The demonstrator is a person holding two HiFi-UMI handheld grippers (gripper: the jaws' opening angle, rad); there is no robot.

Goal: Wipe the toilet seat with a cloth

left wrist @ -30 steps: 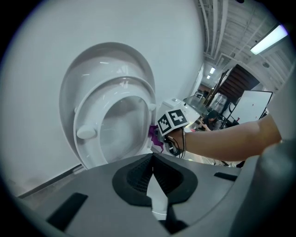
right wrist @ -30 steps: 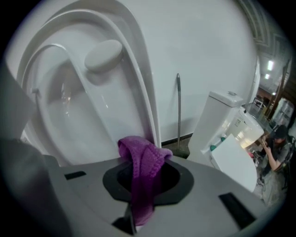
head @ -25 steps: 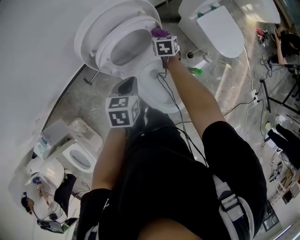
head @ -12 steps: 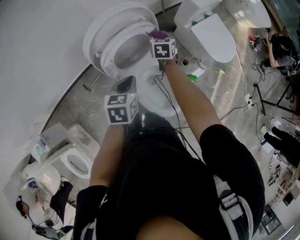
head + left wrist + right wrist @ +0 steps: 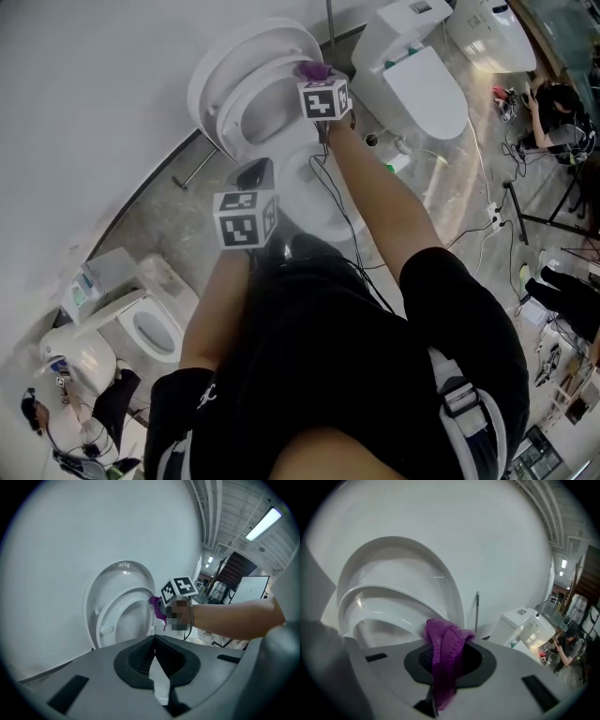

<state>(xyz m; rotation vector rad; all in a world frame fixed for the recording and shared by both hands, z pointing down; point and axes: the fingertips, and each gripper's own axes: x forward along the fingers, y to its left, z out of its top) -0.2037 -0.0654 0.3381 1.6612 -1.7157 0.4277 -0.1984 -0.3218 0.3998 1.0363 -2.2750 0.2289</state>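
Your right tongs (image 5: 439, 681) are clamped on the purple knitted cloth (image 5: 446, 641), bunched over their tips just beside the right edge of the raised toilet seat (image 5: 393, 601); your left tongs (image 5: 154, 663) are pressed together, empty. The cloth looks soft, light and floppy, so it should fold under pressure: hold a thick bunch near its middle, leaving a pad free for wiping.
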